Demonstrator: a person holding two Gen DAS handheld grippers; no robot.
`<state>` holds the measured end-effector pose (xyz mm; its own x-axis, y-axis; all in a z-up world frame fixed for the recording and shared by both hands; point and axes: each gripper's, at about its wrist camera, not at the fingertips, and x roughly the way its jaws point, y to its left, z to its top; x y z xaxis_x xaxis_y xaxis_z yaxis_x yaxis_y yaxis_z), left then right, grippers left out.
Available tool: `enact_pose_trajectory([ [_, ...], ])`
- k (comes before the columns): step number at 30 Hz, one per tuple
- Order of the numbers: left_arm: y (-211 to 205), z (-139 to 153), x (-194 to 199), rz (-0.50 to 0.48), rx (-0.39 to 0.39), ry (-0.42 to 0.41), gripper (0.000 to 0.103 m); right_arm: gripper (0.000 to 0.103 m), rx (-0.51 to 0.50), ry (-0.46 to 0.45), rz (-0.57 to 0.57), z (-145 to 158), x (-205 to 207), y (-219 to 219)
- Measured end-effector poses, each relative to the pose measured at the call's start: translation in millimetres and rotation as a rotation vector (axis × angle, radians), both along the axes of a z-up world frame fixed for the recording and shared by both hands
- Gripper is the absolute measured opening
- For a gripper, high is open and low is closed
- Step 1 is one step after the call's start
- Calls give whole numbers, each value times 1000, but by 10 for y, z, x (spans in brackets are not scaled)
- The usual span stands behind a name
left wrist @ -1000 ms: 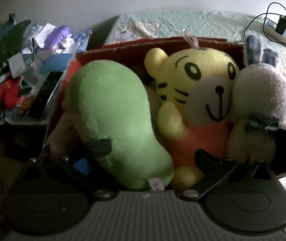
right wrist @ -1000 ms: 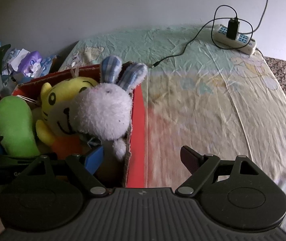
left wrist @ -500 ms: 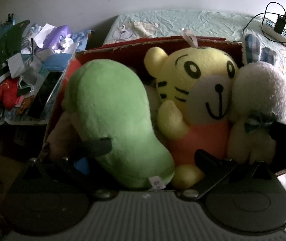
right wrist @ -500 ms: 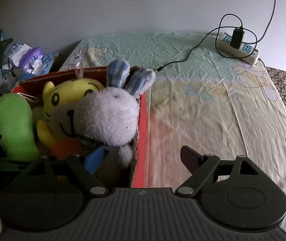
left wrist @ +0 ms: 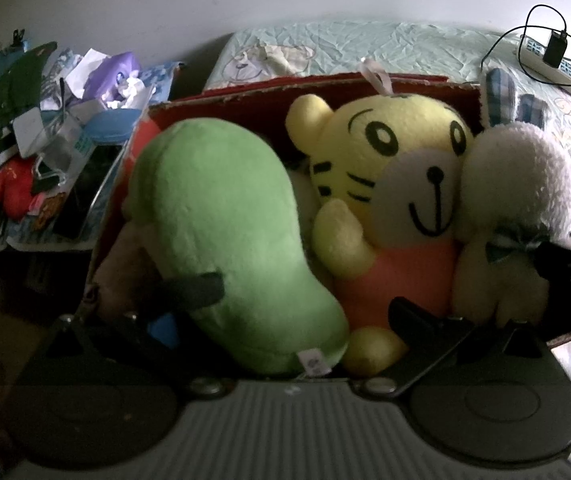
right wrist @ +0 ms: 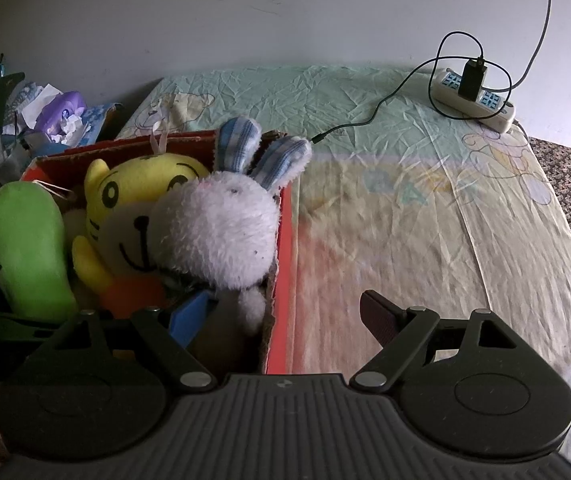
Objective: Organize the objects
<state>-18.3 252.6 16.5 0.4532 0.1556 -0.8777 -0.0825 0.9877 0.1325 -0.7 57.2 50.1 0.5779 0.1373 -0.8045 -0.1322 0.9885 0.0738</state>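
A red cardboard box (left wrist: 365, 84) on the bed holds a green plush (left wrist: 213, 208), a yellow tiger plush (left wrist: 385, 160) and a white bunny plush (left wrist: 513, 176) with blue checked ears. My left gripper (left wrist: 301, 304) is open at the box's near edge, its fingers on either side of the green plush's lower end. In the right wrist view the bunny (right wrist: 213, 228) leans against the box's right wall (right wrist: 281, 240). My right gripper (right wrist: 281, 312) is open and straddles that wall, one finger under the bunny and the other over the sheet.
A pile of packets and small toys (left wrist: 45, 120) lies left of the box. A white power strip (right wrist: 477, 104) with a black charger and cable sits at the far right of the patterned bed sheet (right wrist: 425, 220). The wall stands behind the bed.
My right gripper has edged in toward the bunny and shows more at the right edge of the left wrist view. The left gripper and the plush toys have hardly moved.
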Motion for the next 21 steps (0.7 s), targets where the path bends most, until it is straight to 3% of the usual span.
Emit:
enact_pose_trajectory([
  [21,-1,-8,-22,-12,-2,-5,103,79,25,19,0,-25,-37,-17],
])
